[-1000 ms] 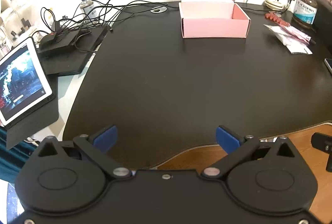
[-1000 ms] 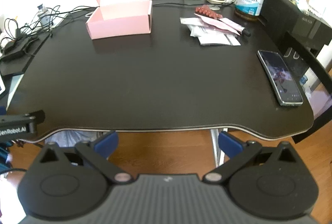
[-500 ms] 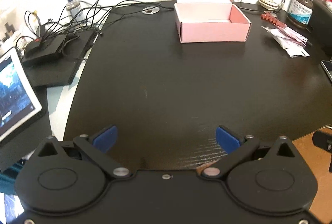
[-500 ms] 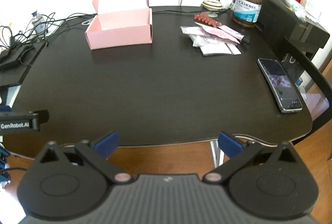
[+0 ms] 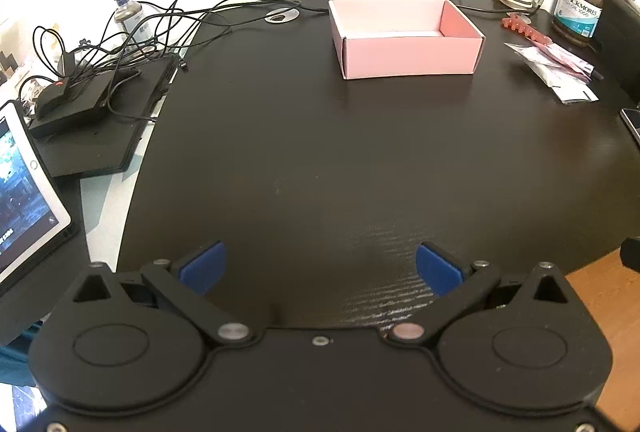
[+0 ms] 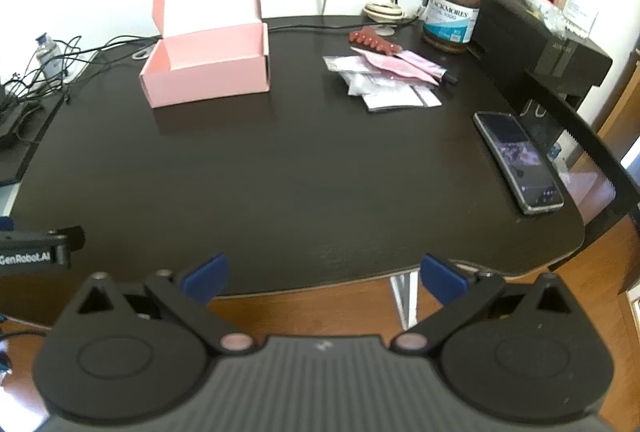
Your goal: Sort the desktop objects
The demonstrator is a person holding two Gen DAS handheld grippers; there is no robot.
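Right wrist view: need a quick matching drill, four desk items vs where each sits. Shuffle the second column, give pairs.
Items:
1. pink box
2. phone
3. supplement jar
4. sachet pile

Places:
A. back of the desk, beside the black case
B. far left part of the desk, lid open
C. near the desk's right edge, lying flat with its screen lit
D. mid-right of the desk, between box and jar side

Pairs: 1-B, 2-C, 3-A, 4-D
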